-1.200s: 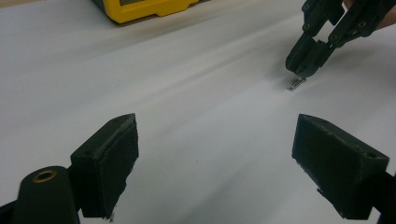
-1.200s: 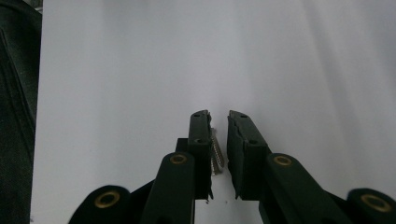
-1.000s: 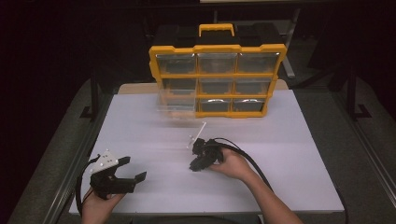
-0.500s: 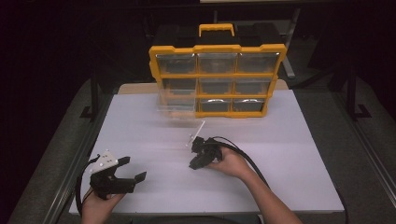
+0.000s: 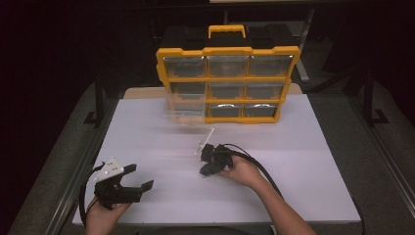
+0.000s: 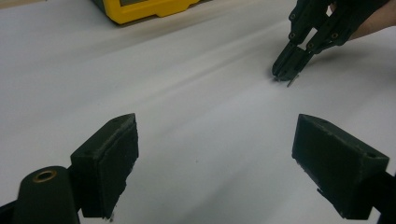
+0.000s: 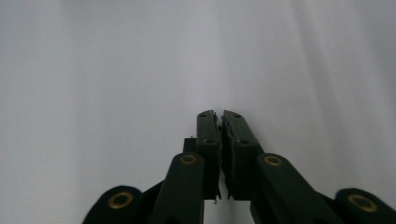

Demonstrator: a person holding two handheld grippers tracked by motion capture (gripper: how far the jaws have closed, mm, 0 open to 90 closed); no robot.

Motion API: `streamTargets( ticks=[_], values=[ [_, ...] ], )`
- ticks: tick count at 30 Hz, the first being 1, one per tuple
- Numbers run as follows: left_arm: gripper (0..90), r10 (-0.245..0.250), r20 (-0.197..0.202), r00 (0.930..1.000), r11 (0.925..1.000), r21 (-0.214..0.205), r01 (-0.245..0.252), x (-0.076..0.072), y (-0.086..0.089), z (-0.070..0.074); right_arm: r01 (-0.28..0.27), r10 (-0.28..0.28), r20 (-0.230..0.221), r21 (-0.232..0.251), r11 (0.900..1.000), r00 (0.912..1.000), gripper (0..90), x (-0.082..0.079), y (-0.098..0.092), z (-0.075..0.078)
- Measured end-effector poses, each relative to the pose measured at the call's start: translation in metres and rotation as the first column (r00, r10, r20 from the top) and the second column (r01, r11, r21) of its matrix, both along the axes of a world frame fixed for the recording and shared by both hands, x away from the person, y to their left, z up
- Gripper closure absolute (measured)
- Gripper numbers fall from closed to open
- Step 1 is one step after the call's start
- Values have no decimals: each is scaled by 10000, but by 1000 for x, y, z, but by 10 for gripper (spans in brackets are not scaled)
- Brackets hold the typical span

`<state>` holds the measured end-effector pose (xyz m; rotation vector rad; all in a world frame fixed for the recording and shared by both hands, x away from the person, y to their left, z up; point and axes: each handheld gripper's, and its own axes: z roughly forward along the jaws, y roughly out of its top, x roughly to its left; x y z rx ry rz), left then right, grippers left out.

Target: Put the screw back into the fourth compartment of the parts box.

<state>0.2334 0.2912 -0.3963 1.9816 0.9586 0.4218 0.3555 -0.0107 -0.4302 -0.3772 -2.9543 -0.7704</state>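
Observation:
My right gripper (image 5: 203,172) points down at the white table (image 5: 303,161) near its middle, tips touching the surface. Its jaws have just been closing and now stand together (image 7: 219,114). A tiny dark sliver pokes out at the tips (image 6: 285,77); what it is I cannot tell. My left gripper (image 5: 140,176) rests at the front left corner, jaws wide apart with bare table between them (image 6: 215,158), looking toward the right gripper.
A yellow organizer (image 5: 228,81) with clear drawers stands upright at the back of the table. One clear drawer (image 5: 186,111) sits pulled out in front of its lower left. A thin pale strip (image 5: 207,137) lies just beyond the right gripper.

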Motion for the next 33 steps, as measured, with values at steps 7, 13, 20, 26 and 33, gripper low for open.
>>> streamTargets(
  ticks=[7, 13, 20, 26, 33],
  values=[
    [142, 30, 15, 10000, 10000, -14, -30, 0, 0, 0, 56, -55, -63, 89, 9999, 10000, 865, 1, -1, 0],
    [141, 36, 13, 10000, 10000, -32, -36, 0, 0, 0, 107, -102, -159, 309, 9995, 9998, 866, 4, -5, 3],
    [141, 1, 29, 10000, 10000, 16, -1, 0, 0, 0, 319, -313, -129, 537, 9980, 9994, 864, 9, -19, 15],
    [141, 60, 39, 10000, 10000, -74, -60, 0, 0, 1, 554, -550, -87, 641, 9964, 9984, 864, 11, -32, 25],
    [141, 58, 42, 10000, 10000, -57, -58, 0, 0, 1, 759, -762, 13, 803, 9939, 9971, 864, 18, -47, 42]
  ],
)
